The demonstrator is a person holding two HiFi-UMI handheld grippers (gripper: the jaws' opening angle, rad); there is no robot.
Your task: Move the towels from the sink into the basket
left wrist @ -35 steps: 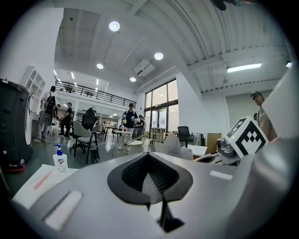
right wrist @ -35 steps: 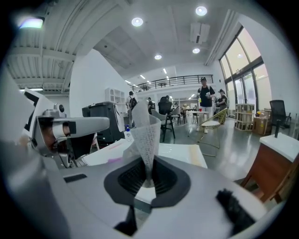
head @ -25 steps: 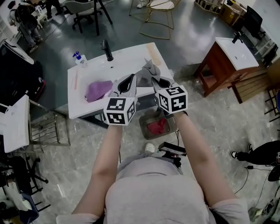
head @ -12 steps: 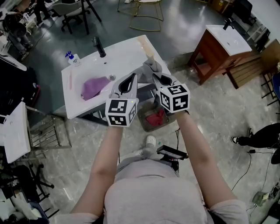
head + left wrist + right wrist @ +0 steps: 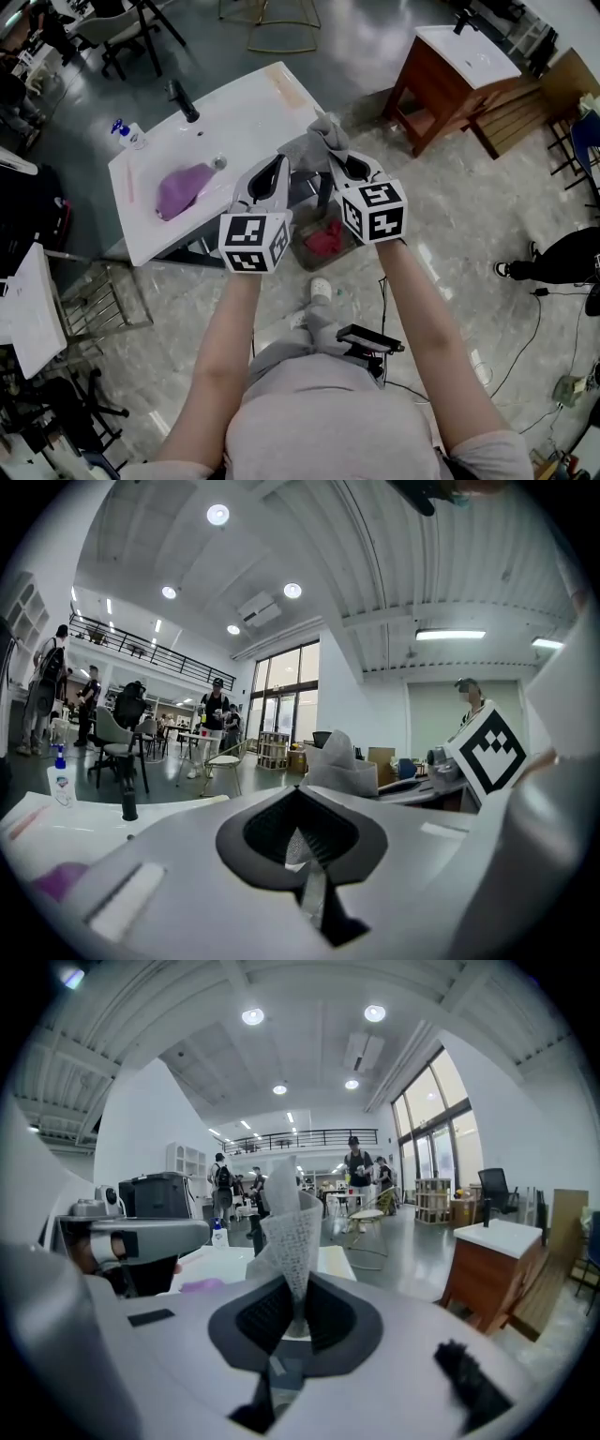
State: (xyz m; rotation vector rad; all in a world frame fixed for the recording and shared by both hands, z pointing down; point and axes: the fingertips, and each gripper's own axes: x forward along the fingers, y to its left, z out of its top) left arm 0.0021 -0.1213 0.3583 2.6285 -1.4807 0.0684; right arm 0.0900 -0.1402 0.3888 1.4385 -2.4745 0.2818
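Observation:
A grey towel (image 5: 315, 139) hangs bunched between my two grippers, above the right end of the white sink (image 5: 239, 117). My left gripper (image 5: 271, 172) is shut on a thin fold of the towel (image 5: 298, 847). The right gripper (image 5: 345, 166) is shut on another part, and a waffle-weave peak (image 5: 286, 1222) stands up out of its jaws. A purple towel (image 5: 182, 190) lies in the sink bowl. On the floor below the grippers stands the basket (image 5: 304, 253) with a red towel (image 5: 324, 238) in it.
A black faucet (image 5: 182, 100) and a soap bottle (image 5: 127, 134) stand at the sink's far side. A wooden vanity with a white basin (image 5: 452, 67) is to the right. A metal rack (image 5: 101, 296) stands left of the sink. People stand in the background.
Both grippers, still holding the grey towel, have shifted from over the sink's right edge toward the basket. The sink and the purple towel have slid left in the head view.

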